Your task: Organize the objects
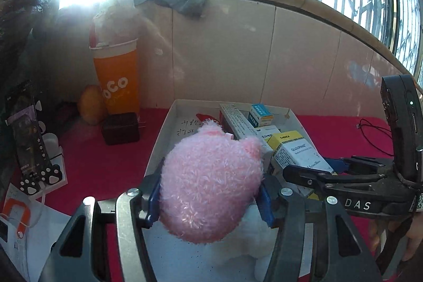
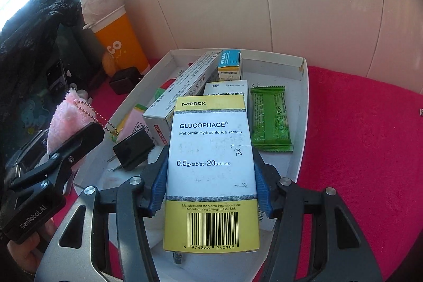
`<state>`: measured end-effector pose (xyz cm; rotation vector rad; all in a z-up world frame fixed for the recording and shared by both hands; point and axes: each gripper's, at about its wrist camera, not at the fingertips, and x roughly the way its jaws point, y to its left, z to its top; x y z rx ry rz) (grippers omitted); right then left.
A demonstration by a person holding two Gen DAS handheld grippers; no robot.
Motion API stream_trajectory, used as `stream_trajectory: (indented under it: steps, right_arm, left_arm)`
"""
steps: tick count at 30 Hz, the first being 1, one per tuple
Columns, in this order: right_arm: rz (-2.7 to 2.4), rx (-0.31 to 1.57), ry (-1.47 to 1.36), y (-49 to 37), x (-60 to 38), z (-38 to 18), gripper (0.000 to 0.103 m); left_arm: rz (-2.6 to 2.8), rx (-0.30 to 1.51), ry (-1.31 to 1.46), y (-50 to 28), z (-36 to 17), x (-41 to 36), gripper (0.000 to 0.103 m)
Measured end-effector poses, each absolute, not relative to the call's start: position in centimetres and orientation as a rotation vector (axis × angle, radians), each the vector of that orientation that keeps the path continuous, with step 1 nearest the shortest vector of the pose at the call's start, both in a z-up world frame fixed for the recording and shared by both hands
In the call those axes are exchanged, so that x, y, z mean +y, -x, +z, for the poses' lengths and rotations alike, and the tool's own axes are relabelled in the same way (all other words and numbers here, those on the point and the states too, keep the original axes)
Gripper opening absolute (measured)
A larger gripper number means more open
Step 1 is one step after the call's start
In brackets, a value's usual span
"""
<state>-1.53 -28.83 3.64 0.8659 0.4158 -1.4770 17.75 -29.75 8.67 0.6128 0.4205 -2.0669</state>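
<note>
My left gripper (image 1: 210,202) is shut on a fluffy pink plush toy (image 1: 211,184), its blue pads pressing both sides, above the near end of a white cardboard tray (image 1: 164,131). In the right wrist view the same plush (image 2: 63,120) shows a ball chain, with one left finger (image 2: 84,135) in front of it. My right gripper (image 2: 211,189) is shut on a yellow-and-white Glucophage tablet box (image 2: 211,163), held over the tray (image 2: 304,107). The left wrist view shows that box (image 1: 298,152) and the right gripper (image 1: 314,167) at the right.
The tray holds a long white box (image 2: 185,89), a small blue box (image 2: 229,65), a green packet (image 2: 269,118) and a black plug adapter (image 2: 133,148). An orange cup (image 1: 119,81), a black block (image 1: 120,131) and a phone on a stand (image 1: 29,128) stand left on the red cloth (image 2: 357,136).
</note>
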Motion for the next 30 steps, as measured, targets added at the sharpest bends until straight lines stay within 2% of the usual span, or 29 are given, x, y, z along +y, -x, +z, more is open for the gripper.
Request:
stream_trajectory:
  steps: [8, 10, 12, 13, 15, 16, 17, 19, 30]
  right_arm:
    - [-1.515, 0.400, -0.820, 1.4, -28.6, 4.2, 0.056]
    - [-1.528, 0.410, -0.798, 1.2, -28.4, 4.2, 0.057]
    - [-1.528, 0.439, -0.787, 0.9, -28.4, 4.2, 0.058]
    - [-1.530, 0.447, -0.777, 0.8, -28.3, 4.2, 0.069]
    - [-1.537, 0.434, -0.746, 0.6, -27.5, 4.5, 0.090]
    - [-1.546, 0.427, -0.726, 0.5, -27.1, 4.7, 0.095]
    - [-1.554, 0.421, -0.705, 0.3, -26.6, 5.0, 0.097]
    - [-1.577, 0.415, -0.676, 0.0, -25.6, 5.4, 0.103]
    - [-1.682, 0.349, -0.597, 0.4, -20.2, 7.5, 0.103]
  left_arm:
    - [-2.057, 0.517, -0.613, -15.9, 8.4, -33.5, 0.059]
    - [-2.067, 0.573, -0.628, -15.4, 8.2, -34.6, 0.062]
    - [-2.067, 0.604, -0.639, -15.0, 7.9, -35.1, 0.072]
    - [-2.068, 0.592, -0.635, -14.9, 8.0, -34.9, 0.088]
    - [-2.074, 0.542, -0.598, -15.1, 8.4, -34.2, 0.090]
    - [-2.067, 0.526, -0.579, -15.4, 8.6, -33.8, 0.092]
    - [-2.054, 0.518, -0.567, -15.7, 8.8, -33.5, 0.103]
    - [-2.039, 0.508, -0.542, -16.2, 9.3, -32.9, 0.103]
    - [-2.010, 0.485, -0.478, -19.2, 11.3, -29.4, 0.103]
